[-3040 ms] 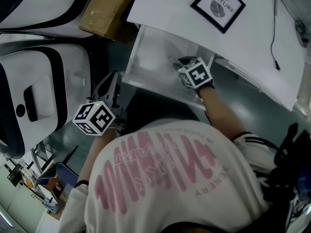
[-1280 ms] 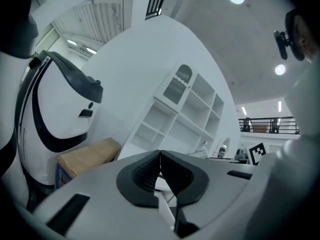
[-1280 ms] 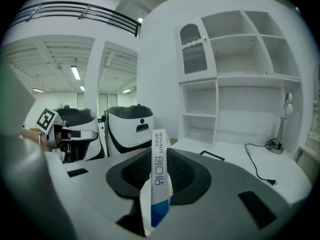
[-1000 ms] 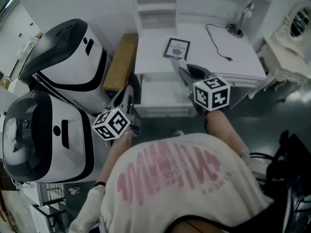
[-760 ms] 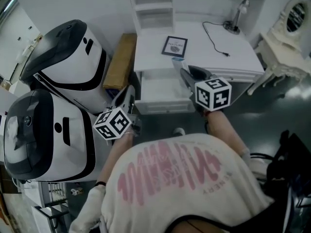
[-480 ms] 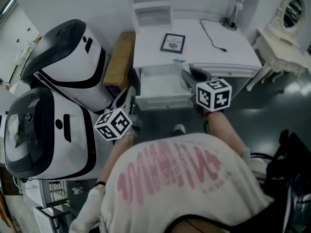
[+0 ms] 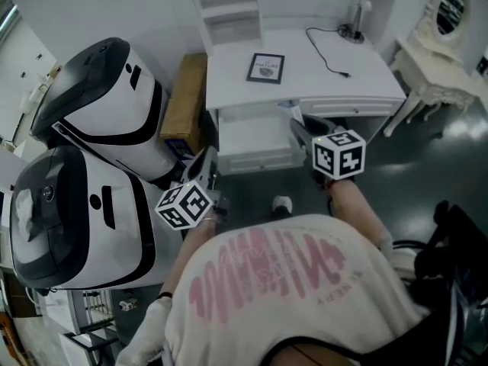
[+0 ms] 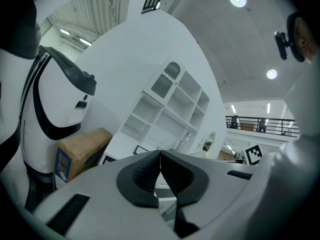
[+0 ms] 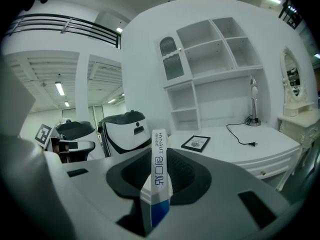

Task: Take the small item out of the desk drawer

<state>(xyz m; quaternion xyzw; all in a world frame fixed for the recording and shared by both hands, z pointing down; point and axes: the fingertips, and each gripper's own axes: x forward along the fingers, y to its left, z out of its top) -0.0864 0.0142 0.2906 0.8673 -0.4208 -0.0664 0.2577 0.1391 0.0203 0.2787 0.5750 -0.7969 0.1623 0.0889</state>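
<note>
A small white and blue box [image 9: 159, 184] stands on end between the pads of my right gripper [image 9: 160, 176], which is shut on it. In the head view this gripper [image 7: 300, 126] hangs in front of the white desk [image 7: 305, 67], to the right of the open drawer [image 7: 254, 141] and outside it, the box [image 7: 296, 111] at its tips. My left gripper [image 7: 204, 164] is lower left, near the drawer's left corner. In its own view the left gripper [image 8: 160, 168] is shut with nothing between the pads. The drawer's inside looks bare white.
On the desk lie a framed picture [image 7: 265, 68] and a lamp [image 7: 360, 17] with a trailing cable. A cardboard box [image 7: 185, 101] and two large white and black machines [image 7: 103, 101] stand to the left. A white vanity [image 7: 438, 52] is at the right, a shoe [image 7: 282, 203] on the floor.
The right gripper has come out of the drawer with the small box. The desk now sits farther off in the head view; both grippers have drawn back from it. The drawer stays open.
</note>
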